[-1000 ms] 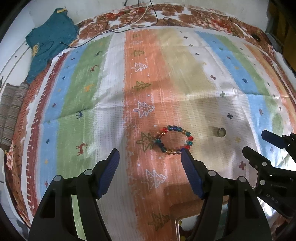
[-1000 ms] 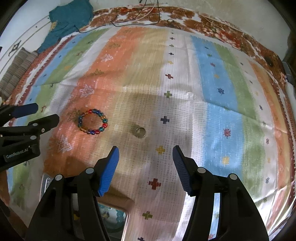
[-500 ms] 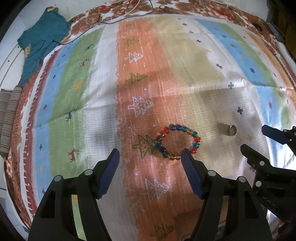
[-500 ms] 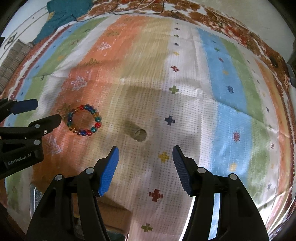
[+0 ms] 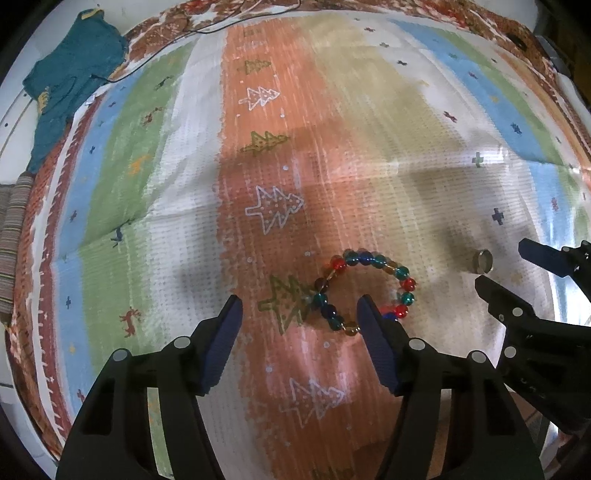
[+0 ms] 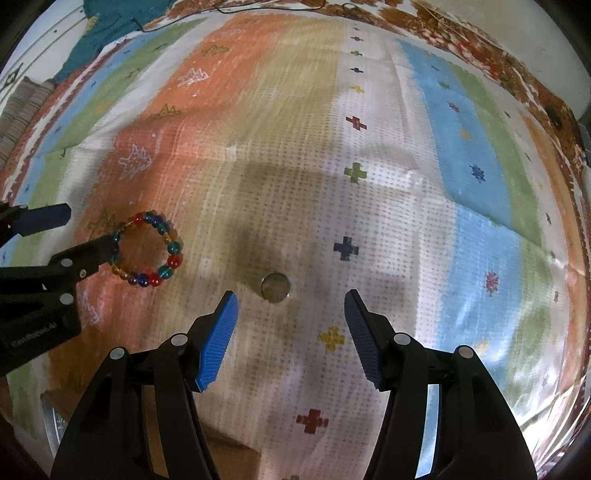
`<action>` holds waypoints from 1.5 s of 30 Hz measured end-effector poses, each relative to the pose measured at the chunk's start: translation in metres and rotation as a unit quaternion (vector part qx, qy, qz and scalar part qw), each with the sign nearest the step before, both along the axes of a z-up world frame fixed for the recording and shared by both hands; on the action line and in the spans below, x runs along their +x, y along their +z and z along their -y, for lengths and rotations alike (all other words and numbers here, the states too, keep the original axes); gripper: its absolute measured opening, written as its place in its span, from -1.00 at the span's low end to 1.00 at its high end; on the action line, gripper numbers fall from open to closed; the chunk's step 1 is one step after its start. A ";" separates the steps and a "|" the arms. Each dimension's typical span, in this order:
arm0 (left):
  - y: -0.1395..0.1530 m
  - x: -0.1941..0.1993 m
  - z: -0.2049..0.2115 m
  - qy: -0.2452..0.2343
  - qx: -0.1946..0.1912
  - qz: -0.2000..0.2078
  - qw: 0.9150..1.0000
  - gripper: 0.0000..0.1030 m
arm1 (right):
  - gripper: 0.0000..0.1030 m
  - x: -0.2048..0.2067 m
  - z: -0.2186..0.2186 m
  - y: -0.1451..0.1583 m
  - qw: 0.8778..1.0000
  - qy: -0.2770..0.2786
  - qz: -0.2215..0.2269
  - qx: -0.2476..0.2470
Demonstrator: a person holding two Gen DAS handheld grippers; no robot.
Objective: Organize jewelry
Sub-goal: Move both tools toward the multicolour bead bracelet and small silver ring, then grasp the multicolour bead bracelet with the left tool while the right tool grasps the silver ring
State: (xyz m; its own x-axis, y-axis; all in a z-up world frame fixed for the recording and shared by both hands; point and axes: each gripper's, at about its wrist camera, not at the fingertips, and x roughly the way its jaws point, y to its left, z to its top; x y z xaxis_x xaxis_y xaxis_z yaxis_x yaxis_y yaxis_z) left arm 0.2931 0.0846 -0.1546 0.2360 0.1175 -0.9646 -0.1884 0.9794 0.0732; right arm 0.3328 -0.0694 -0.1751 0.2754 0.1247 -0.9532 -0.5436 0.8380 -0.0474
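A bracelet of red, blue, teal and amber beads (image 5: 364, 291) lies on the striped cloth (image 5: 295, 110). My left gripper (image 5: 299, 308) is open; its right finger covers the bracelet's near right edge. The bracelet also shows in the right wrist view (image 6: 147, 254). A small metal ring (image 6: 275, 287) lies on the white stripe just ahead of my open right gripper (image 6: 290, 302), between its fingertips. The ring shows in the left wrist view (image 5: 483, 261), with the right gripper's fingers (image 5: 495, 291) beside it.
A teal garment (image 5: 70, 74) lies at the far left corner with a thin black cable (image 5: 207, 29) along the far edge. A striped cushion (image 5: 11, 229) sits off the cloth at left. A box edge (image 6: 51, 417) shows below the right gripper.
Both grippers have moved forward and lower. The bracelet now sits at the left gripper's right fingertip, and the ring sits just in front of the right gripper's fingertips.
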 end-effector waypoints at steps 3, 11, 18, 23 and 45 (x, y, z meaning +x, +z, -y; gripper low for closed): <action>-0.004 0.003 -0.002 -0.001 -0.007 -0.003 1.000 0.19 | 0.14 0.004 -0.002 -0.003 1.000 0.001 -0.002 0.000; -0.017 0.010 -0.004 -0.004 -0.007 -0.016 1.000 -0.04 | -0.04 0.011 -0.004 -0.011 1.000 -0.001 -0.008 -0.003; -0.023 0.013 -0.002 -0.008 -0.005 -0.015 1.000 -0.64 | -0.56 0.013 -0.008 -0.012 1.000 0.006 -0.009 -0.003; -0.020 0.012 0.000 -0.012 -0.011 -0.020 1.000 -0.81 | -0.63 0.012 -0.006 -0.011 1.000 0.007 -0.010 0.002; 0.069 -0.024 0.022 -0.013 -0.061 0.087 0.994 -0.82 | -0.63 -0.023 0.016 0.044 0.998 0.004 0.042 0.046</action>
